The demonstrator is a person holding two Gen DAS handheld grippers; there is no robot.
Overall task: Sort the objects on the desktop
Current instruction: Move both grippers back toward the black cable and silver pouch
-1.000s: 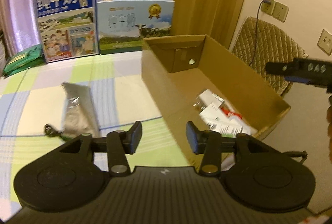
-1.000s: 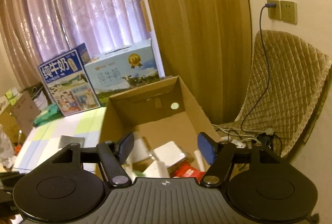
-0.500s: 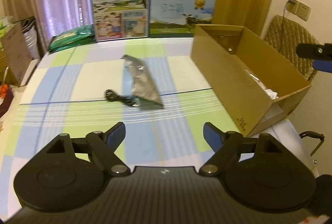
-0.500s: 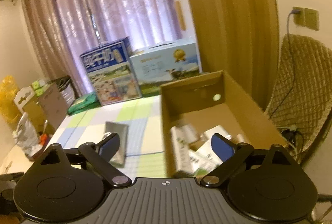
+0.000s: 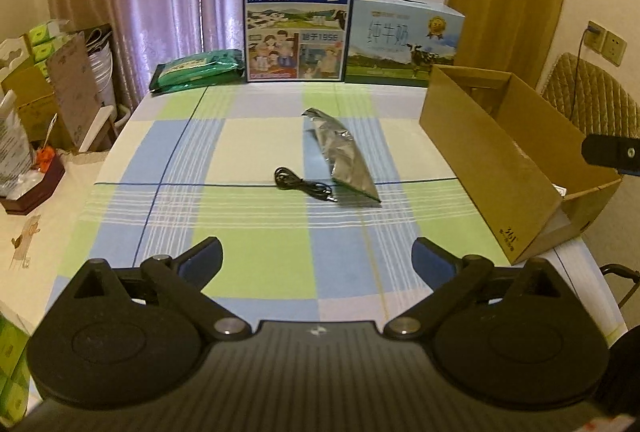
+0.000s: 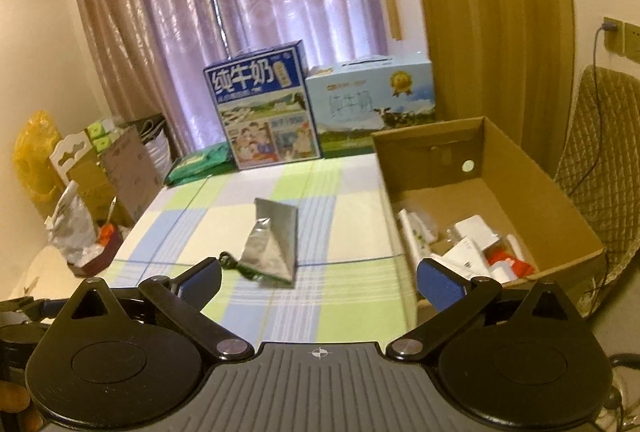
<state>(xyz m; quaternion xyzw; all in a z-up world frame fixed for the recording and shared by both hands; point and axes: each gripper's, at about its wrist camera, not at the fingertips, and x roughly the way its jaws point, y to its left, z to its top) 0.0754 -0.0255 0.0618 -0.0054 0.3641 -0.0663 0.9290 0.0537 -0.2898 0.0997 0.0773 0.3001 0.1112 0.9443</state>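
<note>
Facing the checked tablecloth (image 5: 260, 260) with both tools empty and held back near its front edge; judged to be between picks, the next object not yet chosen.

Left side of the cloth: bare squares, with clutter of cartons and bags off the table's left edge. The left gripper (image 5: 318, 256) has its jaws spread wide, nothing between them, hovering above the near squares.

Centre: a black cable (image 5: 302, 184), loosely coiled, lies touching the near corner of a silver foil pouch (image 5: 340, 155). These look like the last two loose items. The cable is thin and limp, so a pinch on the bunched coil seems safer than on the trailing end; the pouch lies flat and may slide, so it wants a grip at a raised crease or edge.

Right: the right gripper (image 6: 318, 278) is likewise fully parted and empty. The open cardboard box (image 5: 480, 155) sits at the table's right edge, one end overhanging, already holding white packets and something red. Its tall near wall must be cleared from above. Milk cartons (image 5: 298, 19) stand well back.
</note>
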